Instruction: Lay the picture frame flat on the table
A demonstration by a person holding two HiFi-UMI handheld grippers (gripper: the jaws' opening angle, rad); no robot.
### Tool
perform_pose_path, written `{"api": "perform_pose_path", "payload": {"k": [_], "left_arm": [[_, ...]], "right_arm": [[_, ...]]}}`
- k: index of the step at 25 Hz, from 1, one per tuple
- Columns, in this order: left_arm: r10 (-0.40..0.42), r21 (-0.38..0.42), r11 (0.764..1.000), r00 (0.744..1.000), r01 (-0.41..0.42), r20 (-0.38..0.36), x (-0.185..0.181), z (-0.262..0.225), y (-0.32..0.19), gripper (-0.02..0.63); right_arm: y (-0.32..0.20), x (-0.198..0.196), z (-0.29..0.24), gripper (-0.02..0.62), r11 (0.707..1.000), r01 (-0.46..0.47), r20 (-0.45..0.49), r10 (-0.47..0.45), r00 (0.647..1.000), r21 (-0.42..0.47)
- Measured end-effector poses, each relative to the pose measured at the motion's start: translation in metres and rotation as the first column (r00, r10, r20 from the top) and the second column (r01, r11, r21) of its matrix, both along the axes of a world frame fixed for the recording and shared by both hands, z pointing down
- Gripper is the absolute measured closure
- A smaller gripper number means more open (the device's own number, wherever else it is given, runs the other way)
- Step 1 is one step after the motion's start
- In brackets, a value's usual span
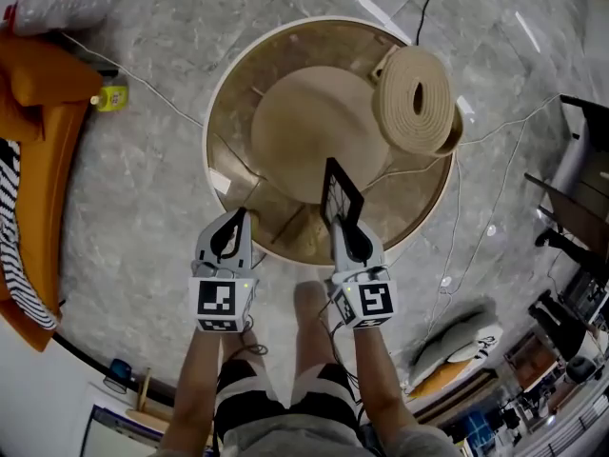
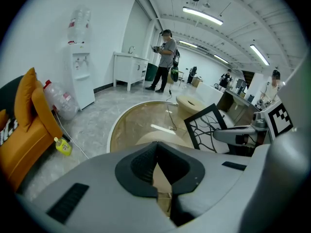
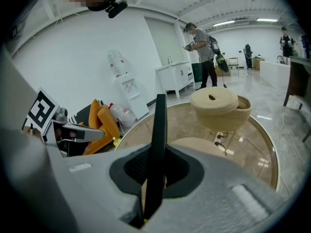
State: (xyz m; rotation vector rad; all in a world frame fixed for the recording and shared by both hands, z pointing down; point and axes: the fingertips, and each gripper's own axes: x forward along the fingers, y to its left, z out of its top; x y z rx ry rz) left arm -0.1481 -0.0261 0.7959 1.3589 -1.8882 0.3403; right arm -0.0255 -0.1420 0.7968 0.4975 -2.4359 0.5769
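Head view, centre: the right gripper [image 1: 347, 238] is clamped on the lower edge of a thin black picture frame [image 1: 341, 196], which stands upright over the near rim of the round glass table [image 1: 228, 112]. The left gripper [image 1: 228, 238] hangs beside it at lower left, jaws together and empty. Only the left gripper view shows the picture frame [image 2: 209, 127] face-on, with black branching lines on white. The right gripper view shows the picture frame [image 3: 158, 144] edge-on as a dark strip.

Upright picture frame [image 1: 341, 194] in right tongs [image 1: 344, 228] over table's [image 1: 228, 122] near edge, left tongs [image 1: 233, 231] beside, rolled mat [image 1: 417, 98] behind.
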Motion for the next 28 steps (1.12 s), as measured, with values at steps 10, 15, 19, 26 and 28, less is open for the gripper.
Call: {"api": "perform_pose_path", "payload": {"k": [10,15,19,26,28], "left_arm": [[-0.003,-0.042,0.999,0.999,0.001,-0.037,0.018,0.041,0.009,0.588],[0.013,-0.051,0.999,0.999,-0.015,-0.034,0.024,0.046,0.006,0.588],[0.0,-0.045,0.999,0.999,-0.002,-0.05,0.027,0.047,0.003,0.588],[0.032,-0.049,0.998,0.998,-0.035,-0.051,0.035,0.048,-0.009,0.588],[0.043,-0.053,0.998,0.998,-0.046,-0.054,0.037,0.049,-0.012,0.588]], "right_arm": [[0.001,0.012,0.04,0.558,0.999,-0.005,-0.031,0.003,0.999,-0.039],[-0.005,0.012,0.044,0.557,0.999,-0.009,-0.02,0.008,1.0,-0.05],[-0.01,0.012,0.046,0.555,0.999,-0.012,-0.024,0.011,1.0,-0.041],[-0.021,0.019,0.062,0.558,0.999,0.036,-0.108,-0.032,0.994,0.041],[-0.024,0.021,0.062,0.558,0.999,0.025,-0.092,-0.022,0.996,0.026]]}}
